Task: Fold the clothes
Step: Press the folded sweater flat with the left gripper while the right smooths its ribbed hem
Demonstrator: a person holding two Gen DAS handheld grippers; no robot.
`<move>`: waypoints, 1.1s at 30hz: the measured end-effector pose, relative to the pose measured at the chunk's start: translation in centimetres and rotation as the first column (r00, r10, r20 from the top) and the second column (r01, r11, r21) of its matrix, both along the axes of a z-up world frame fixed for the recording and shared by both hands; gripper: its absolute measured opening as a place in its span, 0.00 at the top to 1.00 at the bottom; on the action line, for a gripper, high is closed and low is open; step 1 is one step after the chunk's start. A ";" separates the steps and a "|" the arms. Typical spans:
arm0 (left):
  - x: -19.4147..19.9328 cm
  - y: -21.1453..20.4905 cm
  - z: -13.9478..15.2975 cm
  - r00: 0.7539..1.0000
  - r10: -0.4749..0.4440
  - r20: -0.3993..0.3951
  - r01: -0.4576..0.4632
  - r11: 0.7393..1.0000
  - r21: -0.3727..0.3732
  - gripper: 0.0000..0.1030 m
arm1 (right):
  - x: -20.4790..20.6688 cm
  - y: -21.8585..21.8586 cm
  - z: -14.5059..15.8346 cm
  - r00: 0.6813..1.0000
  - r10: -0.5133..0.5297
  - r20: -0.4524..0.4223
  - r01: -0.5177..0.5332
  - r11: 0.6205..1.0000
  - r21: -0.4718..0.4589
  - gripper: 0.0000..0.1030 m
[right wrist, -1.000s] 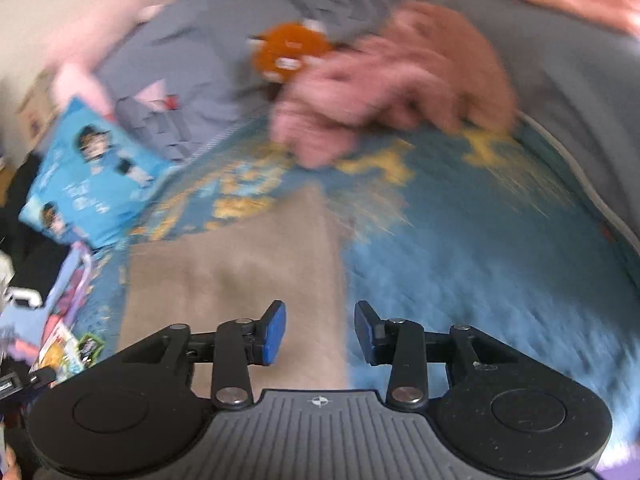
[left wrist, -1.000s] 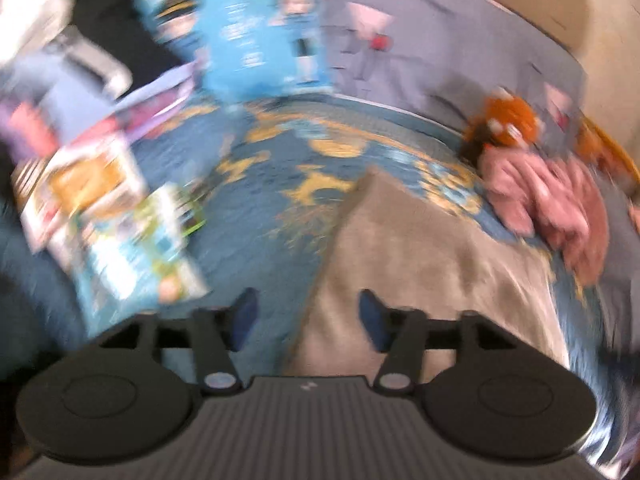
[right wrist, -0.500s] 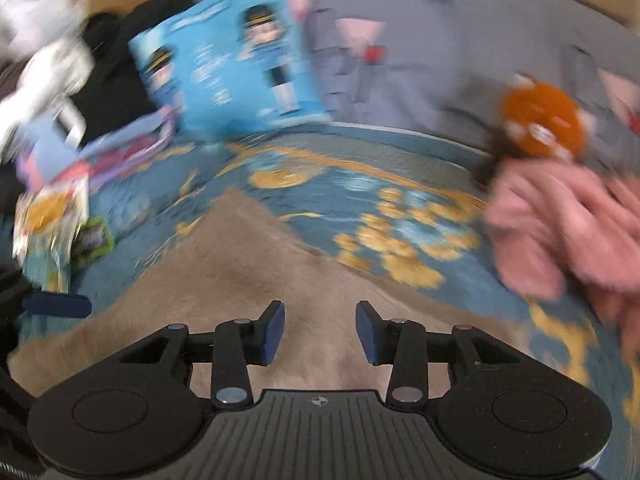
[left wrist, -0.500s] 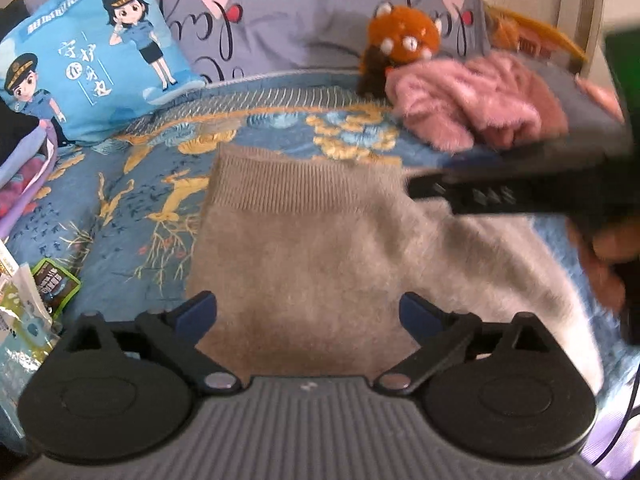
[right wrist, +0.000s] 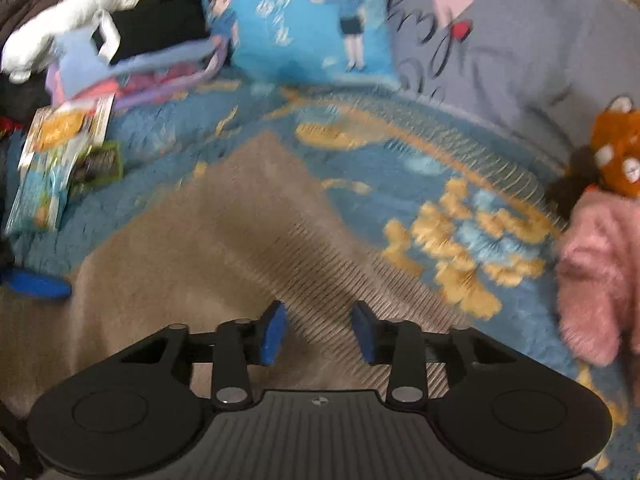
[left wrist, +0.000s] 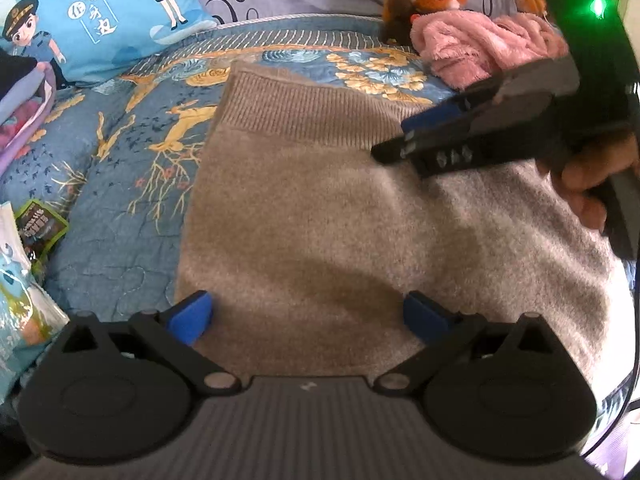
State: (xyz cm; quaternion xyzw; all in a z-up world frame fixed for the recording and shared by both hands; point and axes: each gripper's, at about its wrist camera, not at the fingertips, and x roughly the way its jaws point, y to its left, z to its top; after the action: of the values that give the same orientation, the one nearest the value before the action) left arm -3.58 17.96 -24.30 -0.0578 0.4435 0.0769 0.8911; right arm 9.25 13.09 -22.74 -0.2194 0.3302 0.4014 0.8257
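Left gripper (left wrist: pixel 307 316) tilts down over one beige knit garment (left wrist: pixel 320 216) spread on the blue quilt (left wrist: pixel 120 184), jaws released wide – right gripper (right wrist: pixel 318 332), at 2 o'clock, half-parted, gripping nothing; one pink towel (left wrist: pixel 480 48) at 1 o'clock

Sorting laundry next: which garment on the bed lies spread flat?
The beige knit sweater lies flat; the pink fluffy garment is bunched beside the toy.

Left claw (left wrist: pixel 307 316) gapes wide above the beige sweater (left wrist: pixel 320 208).
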 end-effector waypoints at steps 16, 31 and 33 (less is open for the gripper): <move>-0.2 0.6 0.0 1.000 0.008 0.015 -0.008 1.000 -0.024 0.00 | 3.2 11.3 1.2 0.946 0.314 0.087 -0.297 0.941 -0.159 0.52; 0.4 1.5 -0.1 1.000 0.012 0.011 -0.012 0.998 -0.054 0.00 | -1.1 9.7 2.8 0.837 0.546 -0.043 -0.541 0.811 -0.223 0.68; 0.4 1.5 -0.1 1.000 0.012 0.010 -0.012 0.998 -0.055 0.00 | -2.0 9.5 3.2 0.827 0.562 0.034 -0.530 0.798 -0.286 0.66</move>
State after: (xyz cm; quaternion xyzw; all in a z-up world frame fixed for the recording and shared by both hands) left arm -3.14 19.41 -24.35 -0.0853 0.4406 0.0696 0.8909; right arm 7.27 22.62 -19.54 -0.4363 0.2545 0.5613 0.6557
